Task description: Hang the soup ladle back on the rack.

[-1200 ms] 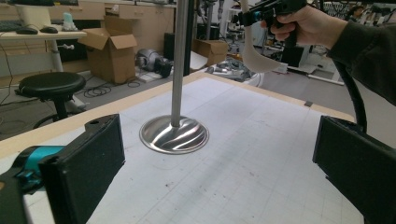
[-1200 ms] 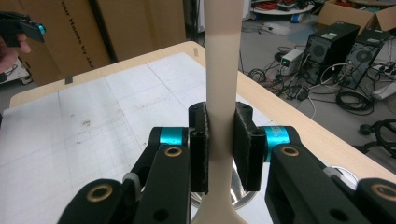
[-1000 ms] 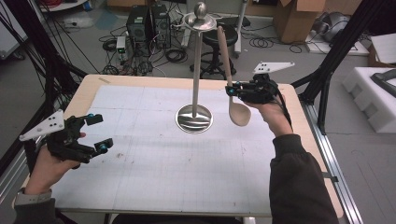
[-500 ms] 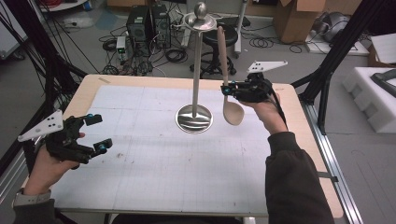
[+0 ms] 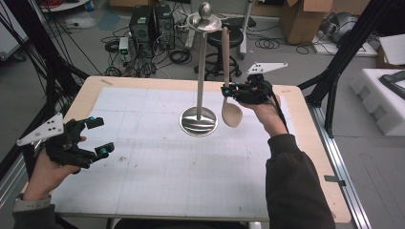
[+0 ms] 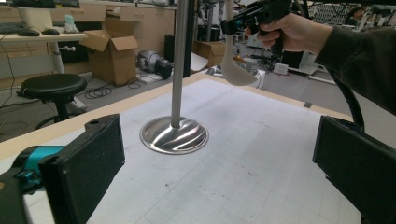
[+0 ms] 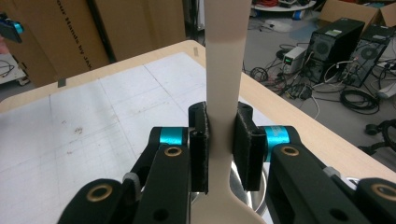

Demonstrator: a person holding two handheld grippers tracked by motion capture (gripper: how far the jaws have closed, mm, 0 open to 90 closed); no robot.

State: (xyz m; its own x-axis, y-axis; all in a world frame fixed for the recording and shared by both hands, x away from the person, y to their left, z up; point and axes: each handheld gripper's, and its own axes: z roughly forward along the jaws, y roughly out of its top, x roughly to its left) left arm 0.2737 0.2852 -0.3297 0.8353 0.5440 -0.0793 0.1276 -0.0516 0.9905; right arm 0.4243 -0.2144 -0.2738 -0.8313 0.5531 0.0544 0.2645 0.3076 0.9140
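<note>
Since a second ago I'd moved spoon nearer stand; right gripper jaws clamped its handle, upright for hanging. Left gripper idle, released.

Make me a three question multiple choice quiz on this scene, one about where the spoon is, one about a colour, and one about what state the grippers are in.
1. Where is the wooden spoon?
A. Lying flat on the table
B. Held upright in the air beside the metal stand
C. Under the stand's base

2. What colour is the sheet covering the tabletop?
A. White
B. Red
C. Black

3. What state are the grippers in?
A. Both open
B. Left gripper shut on the spoon, right open
C. Right gripper shut on the spoon, left open

Answers:
1. B, the high view shows the spoon vertical, bowl down, off the table next to the stand.
2. A, a white gridded sheet covers the table.
3. C, the right gripper view shows its pads pressed on the handle; the left gripper view shows jaws wide apart with nothing between.
</note>
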